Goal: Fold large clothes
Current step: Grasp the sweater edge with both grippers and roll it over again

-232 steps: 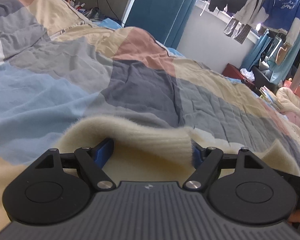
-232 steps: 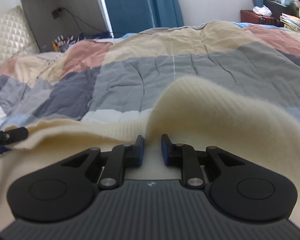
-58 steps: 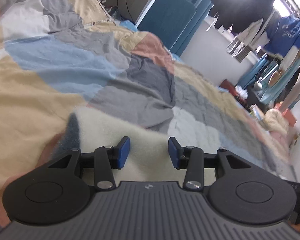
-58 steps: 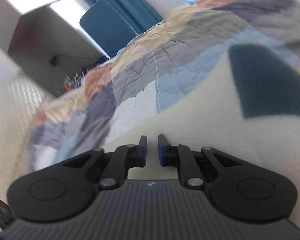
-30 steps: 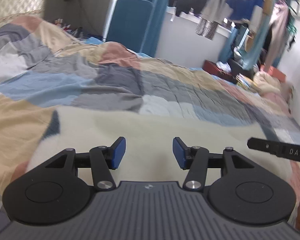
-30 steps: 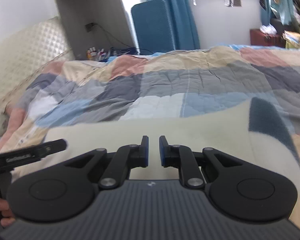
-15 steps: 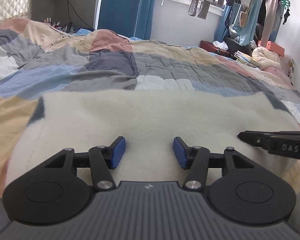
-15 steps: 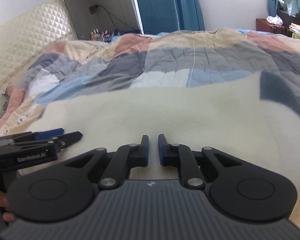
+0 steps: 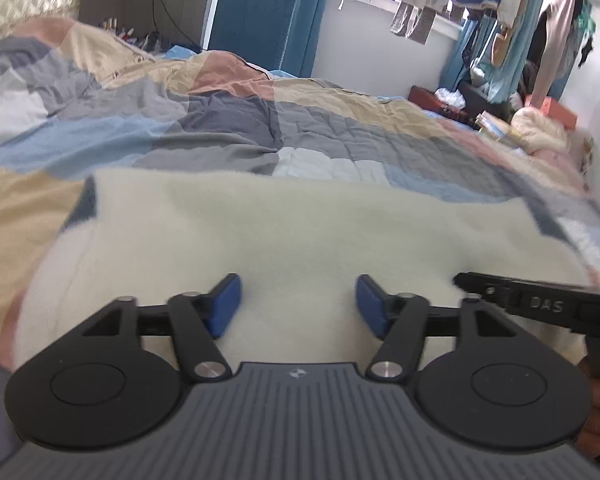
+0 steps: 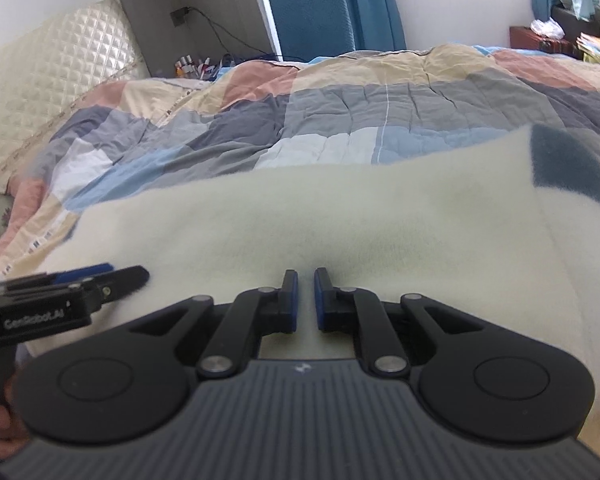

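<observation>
1. Cream fuzzy knit garment with dark blue patches (image 9: 300,232): we find it lying flat on the patchwork quilted bedspread (image 9: 227,128).
2. Left gripper (image 9: 297,302): fingers spread wide, empty, above the garment.
3. Right gripper (image 10: 306,300): fingers nearly together, nothing visibly pinched.
4. Progress: we judge one fold laid; further folds remain.

Cream sweater (image 9: 300,232) with slate-blue patches; pastel patchwork quilt (image 9: 259,128).

Both wrist views low over sweater (image 9: 300,232)
</observation>
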Motion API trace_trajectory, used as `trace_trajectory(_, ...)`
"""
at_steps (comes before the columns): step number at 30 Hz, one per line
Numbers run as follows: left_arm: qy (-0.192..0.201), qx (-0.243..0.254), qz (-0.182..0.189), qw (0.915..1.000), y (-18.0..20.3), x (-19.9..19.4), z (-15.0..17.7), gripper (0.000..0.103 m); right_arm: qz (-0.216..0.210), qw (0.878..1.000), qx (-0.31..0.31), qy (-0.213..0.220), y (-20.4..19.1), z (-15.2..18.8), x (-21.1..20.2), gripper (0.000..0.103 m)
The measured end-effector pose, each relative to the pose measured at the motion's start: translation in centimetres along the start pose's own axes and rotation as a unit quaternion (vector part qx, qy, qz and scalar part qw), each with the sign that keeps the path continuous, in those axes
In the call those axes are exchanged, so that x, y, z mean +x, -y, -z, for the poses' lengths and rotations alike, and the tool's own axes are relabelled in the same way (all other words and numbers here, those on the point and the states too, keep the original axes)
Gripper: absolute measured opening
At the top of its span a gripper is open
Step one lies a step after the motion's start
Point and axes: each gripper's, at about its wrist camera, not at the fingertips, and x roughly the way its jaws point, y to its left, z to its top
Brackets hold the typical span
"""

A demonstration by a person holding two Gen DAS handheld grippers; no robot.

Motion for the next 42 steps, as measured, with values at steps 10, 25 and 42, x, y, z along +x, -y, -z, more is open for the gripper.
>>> trace_trajectory(10,-0.011,-0.115,0.055,0.9918,-0.7,-5.7,2.7,0.084,-0.043,0.997,0.066,-0.013,0.3,0.8,-4.4,0.023)
trace_trajectory(25,-0.068,-0.457,0.139,0.8757,-9.3,-2.1,9.0,0.084,-0.194,0.907,0.360,-0.103,2.5,7.0,-0.9,0.077)
trace_trajectory(42,0.018,-0.517,0.099,0.8501,-13.2,-1.0,7.9,0.071,-0.070,0.850,0.520,0.034,6.6,9.0,-2.7,0.077)
